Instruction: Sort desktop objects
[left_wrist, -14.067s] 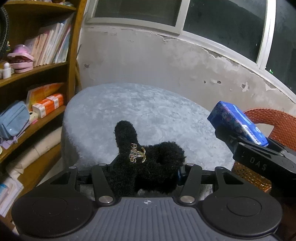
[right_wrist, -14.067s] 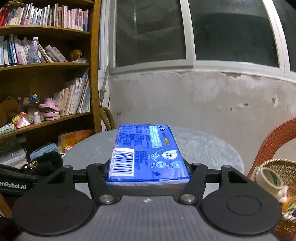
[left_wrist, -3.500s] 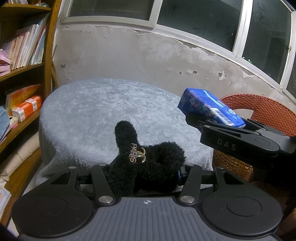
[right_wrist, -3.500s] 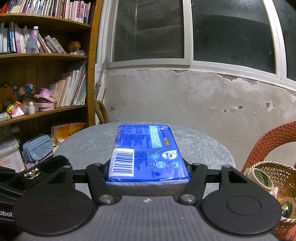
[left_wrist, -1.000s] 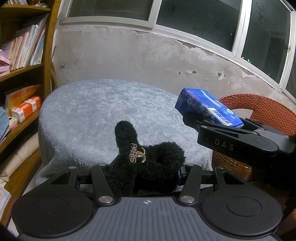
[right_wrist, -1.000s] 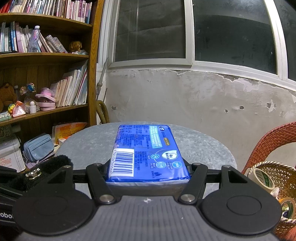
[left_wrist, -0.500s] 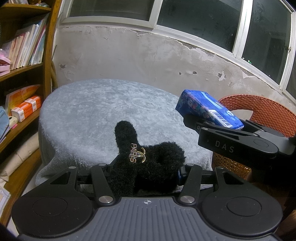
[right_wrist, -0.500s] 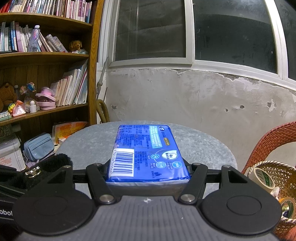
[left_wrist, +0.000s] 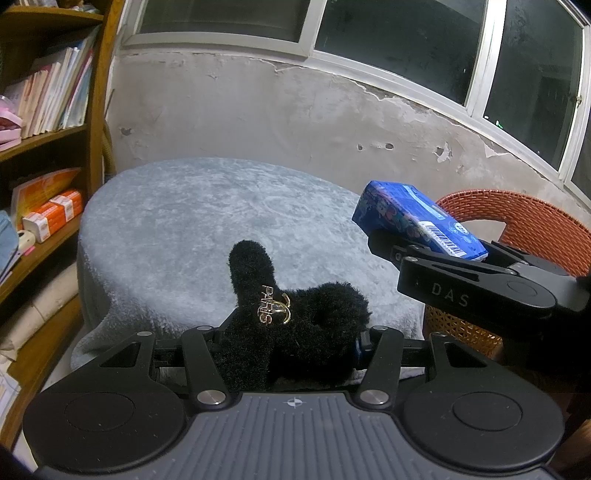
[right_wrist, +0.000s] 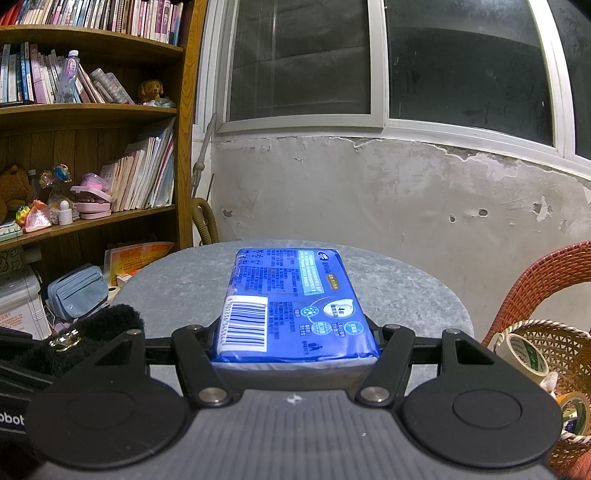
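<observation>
Each camera sits just behind its own claw, looking forward and slightly down along the fingers. The left view faces the round table (left_wrist: 207, 221) from close in, with the right claw (left_wrist: 384, 236) ahead to its right. The right view looks more level toward the wall; the left claw (right_wrist: 55, 350) sits at its lower left. Both share the table (right_wrist: 406, 291), shelf and window.

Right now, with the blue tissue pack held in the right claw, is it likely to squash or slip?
The tissue pack looks soft, so it probably gives where the right claw pinches it. Its glossy wrapper may be slick. It juts forward without sagging, so it is likely light.
</observation>
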